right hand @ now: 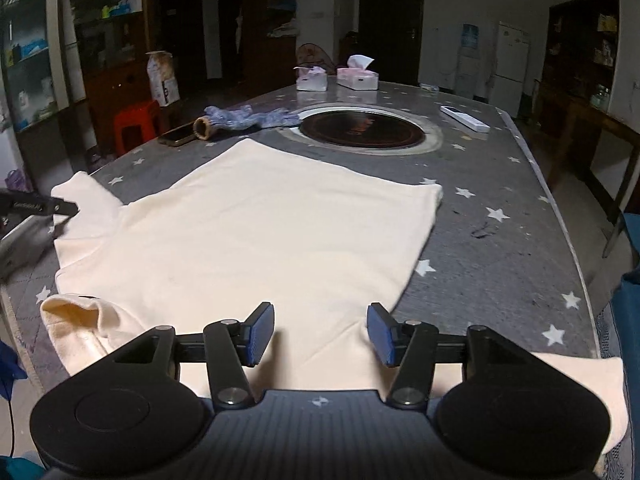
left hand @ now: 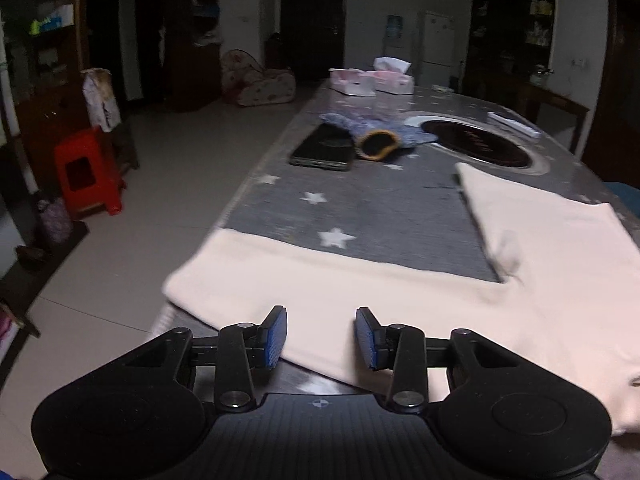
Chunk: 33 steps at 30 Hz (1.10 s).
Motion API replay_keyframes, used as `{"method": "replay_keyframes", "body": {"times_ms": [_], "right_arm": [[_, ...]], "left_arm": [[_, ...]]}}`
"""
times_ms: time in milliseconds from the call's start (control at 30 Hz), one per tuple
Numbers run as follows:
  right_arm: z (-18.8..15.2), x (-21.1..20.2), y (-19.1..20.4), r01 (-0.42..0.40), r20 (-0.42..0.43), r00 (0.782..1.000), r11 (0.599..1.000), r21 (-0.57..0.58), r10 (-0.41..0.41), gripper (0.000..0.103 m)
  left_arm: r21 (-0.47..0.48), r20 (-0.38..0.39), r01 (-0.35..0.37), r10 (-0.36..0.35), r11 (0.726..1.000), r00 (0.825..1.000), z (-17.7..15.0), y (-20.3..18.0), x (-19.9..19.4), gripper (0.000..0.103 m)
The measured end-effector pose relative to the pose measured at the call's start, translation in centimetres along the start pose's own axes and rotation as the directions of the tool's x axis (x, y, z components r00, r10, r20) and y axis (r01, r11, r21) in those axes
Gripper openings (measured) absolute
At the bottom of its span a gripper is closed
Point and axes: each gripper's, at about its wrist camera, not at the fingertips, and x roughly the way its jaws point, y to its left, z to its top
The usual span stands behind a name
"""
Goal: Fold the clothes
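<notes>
1. The cream shirt [right hand: 240,232] is spread flat on the star-patterned table [right hand: 500,264], on the near side of the round inset burner [right hand: 362,130], which serves as the landmark below.
2. The body of the shirt is laid out smooth, with its hem pointing toward the burner and its collar end nearest the cameras.
3. One sleeve [left hand: 280,276] is extended sideways, to the left of the burner as seen from the left wrist view, and reaches the table edge.
4. The left gripper [left hand: 321,338] is positioned over the near edge of that sleeve. Its blue pads [left hand: 276,336] are held apart, and no cloth is clamped between them.
5. The right gripper [right hand: 321,334] is positioned over the near part of the shirt body. Its pads are likewise apart, with nothing pinched.
6. A phone [right hand: 178,135] and a blue knitted item [right hand: 256,117] are located left of the burner, clear of the shirt. Two tissue boxes [right hand: 358,78] are placed beyond the burner.
7. Progress is judged as early: the garment is flattened, but no fold is visible. The sleeves remain to be turned inward and the body remains to be folded.
</notes>
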Motion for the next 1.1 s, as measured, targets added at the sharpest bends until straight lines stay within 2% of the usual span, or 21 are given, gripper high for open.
{"method": "replay_keyframes", "body": {"times_ms": [133, 267, 367, 467, 600, 700, 767, 833, 1000, 1100], "right_arm": [[0.1, 0.3, 0.6, -0.03, -0.013, 0.999, 0.999, -0.019, 0.03, 0.053], [0.3, 0.7, 1.6, -0.055, -0.027, 0.998, 0.997, -0.055, 0.054, 0.053], [0.4, 0.9, 2.3, -0.07, -0.028, 0.997, 0.995, -0.077, 0.068, 0.053], [0.7, 1.0, 2.8, -0.089, -0.031, 0.996, 0.993, -0.083, 0.086, 0.053], [1.0, 1.2, 3.7, -0.124, -0.033, 0.992, 0.987, -0.104, 0.122, 0.053], [1.0, 1.2, 4.5, -0.139, -0.034, 0.99, 0.982, -0.13, 0.135, 0.053], [1.0, 1.3, 4.9, -0.146, -0.037, 0.989, 0.98, -0.137, 0.142, 0.053], [1.0, 1.3, 5.2, -0.155, -0.042, 0.988, 0.978, -0.141, 0.151, 0.053], [1.0, 1.4, 5.6, -0.171, -0.048, 0.985, 0.972, -0.16, 0.165, 0.053], [1.0, 1.7, 5.9, -0.184, -0.059, 0.983, 0.969, -0.164, 0.177, 0.053]], "left_arm": [[-0.014, 0.012, -0.039, 0.039, 0.999, 0.999, 0.8, 1.2, 1.4, 0.042], [-0.078, 0.022, -0.075, 0.077, 0.994, 0.997, 1.3, 2.4, 1.0, 0.043], [-0.141, 0.035, -0.124, 0.13, 0.982, 0.991, 0.9, 3.4, 0.1, 0.048], [-0.2, 0.012, -0.173, 0.179, 0.964, 0.984, 0.4, 4.6, -0.2, 0.048], [-0.244, -0.017, -0.167, 0.168, 0.955, 0.986, 0.2, 5.8, 0.3, 0.045], [-0.242, -0.006, -0.147, 0.15, 0.959, 0.989, 0.4, 5.8, 0.5, 0.033], [-0.237, 0.001, -0.136, 0.141, 0.962, 0.99, 0.7, 5.8, 0.9, 0.016], [-0.227, 0.008, -0.137, 0.142, 0.964, 0.99, 1.0, 5.8, 1.1, 0.007], [-0.232, 0.048, -0.151, 0.167, 0.961, 0.985, 2.3, 6.4, 1.2, 0.005], [-0.209, 0.047, -0.15, 0.163, 0.966, 0.986, 2.8, 6.2, 1.7, 0.005]]}}
